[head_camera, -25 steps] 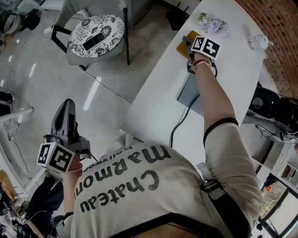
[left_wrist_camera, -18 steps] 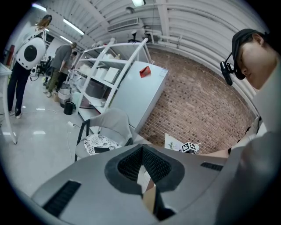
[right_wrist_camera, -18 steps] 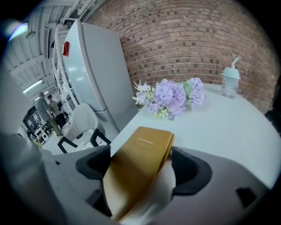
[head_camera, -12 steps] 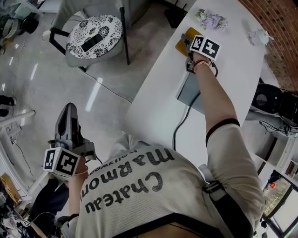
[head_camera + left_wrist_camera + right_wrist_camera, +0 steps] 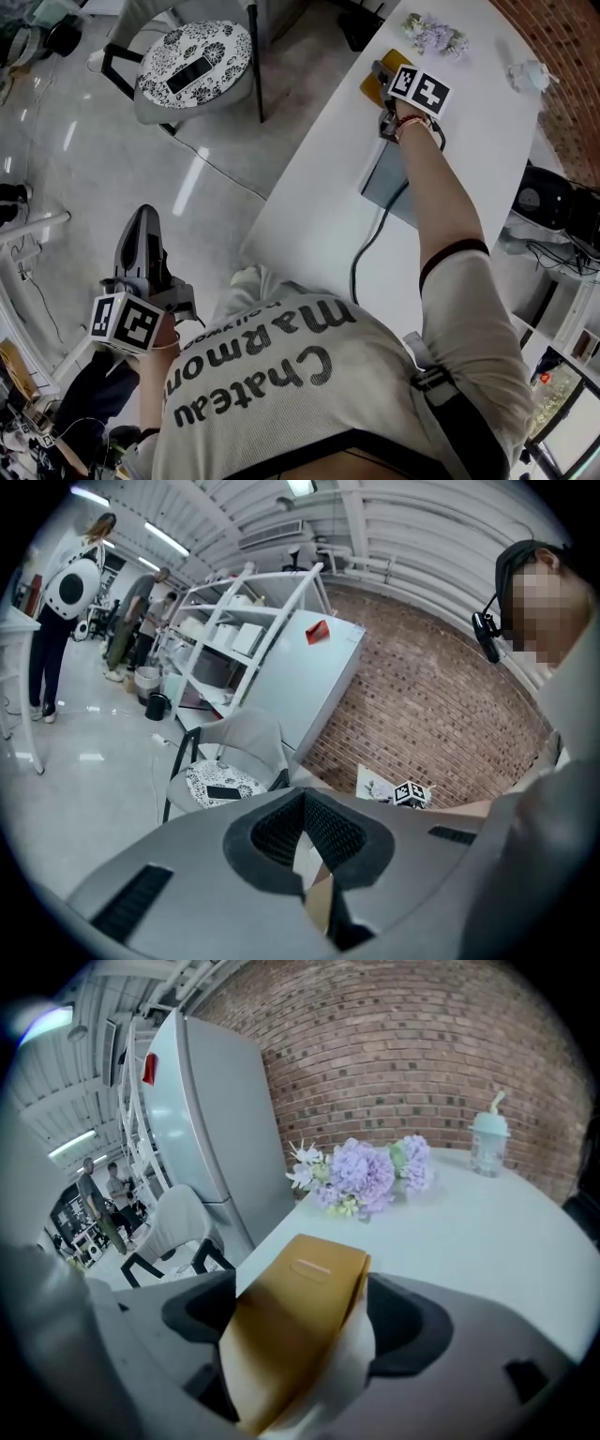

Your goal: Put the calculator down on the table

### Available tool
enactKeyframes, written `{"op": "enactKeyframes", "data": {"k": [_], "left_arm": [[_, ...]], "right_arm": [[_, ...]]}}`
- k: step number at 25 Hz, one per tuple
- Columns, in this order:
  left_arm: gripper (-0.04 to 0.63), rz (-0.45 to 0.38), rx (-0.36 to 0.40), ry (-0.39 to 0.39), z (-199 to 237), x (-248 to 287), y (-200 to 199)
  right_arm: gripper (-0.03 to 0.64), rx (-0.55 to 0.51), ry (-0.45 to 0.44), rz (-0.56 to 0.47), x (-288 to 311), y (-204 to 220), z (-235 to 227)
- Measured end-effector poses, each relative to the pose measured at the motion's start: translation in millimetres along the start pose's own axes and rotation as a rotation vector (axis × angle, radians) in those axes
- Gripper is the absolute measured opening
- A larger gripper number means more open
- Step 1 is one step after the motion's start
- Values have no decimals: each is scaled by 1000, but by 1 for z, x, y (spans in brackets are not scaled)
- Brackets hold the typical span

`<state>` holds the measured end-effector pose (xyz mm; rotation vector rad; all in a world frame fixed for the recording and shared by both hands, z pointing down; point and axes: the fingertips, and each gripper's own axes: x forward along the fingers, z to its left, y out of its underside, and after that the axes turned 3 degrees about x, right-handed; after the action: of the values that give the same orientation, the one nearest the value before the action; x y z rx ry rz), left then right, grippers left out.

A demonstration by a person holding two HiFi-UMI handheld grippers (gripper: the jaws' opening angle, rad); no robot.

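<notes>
Over the far end of the desk (image 5: 328, 187), my right gripper (image 5: 381, 75) clamps the calculator (image 5: 292, 1321), long axis toward the flowers (image 5: 366, 1176); left gripper (image 5: 137, 234) closed, empty, well off.

The mustard-yellow calculator (image 5: 298, 1316) (plain face up) sits tilted, clamped between jaws.

Looked steeply down from head over table (image 5: 319, 169). Sat close behind jaws: left gripper (image 5: 305, 846) faced chair (image 5: 225, 785), right gripper (image 5: 300, 1321) faced flowers (image 5: 361, 1176); shared both with head view.
</notes>
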<state>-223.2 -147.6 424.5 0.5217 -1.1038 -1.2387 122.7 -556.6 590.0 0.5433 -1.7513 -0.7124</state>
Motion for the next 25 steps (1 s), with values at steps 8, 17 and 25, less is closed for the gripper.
{"op": "enactKeyframes", "data": {"k": [8, 17, 25], "left_arm": [[2, 15, 19, 21, 7, -10, 1], [2, -7, 19, 172, -11, -25, -7], [2, 11, -18, 295, -26, -49, -11]], "right_arm": [[460, -9, -38, -47, -21, -1, 11], [392, 47, -103, -72, -103, 32, 44], [255, 169, -168, -49, -189, 98, 76]]}}
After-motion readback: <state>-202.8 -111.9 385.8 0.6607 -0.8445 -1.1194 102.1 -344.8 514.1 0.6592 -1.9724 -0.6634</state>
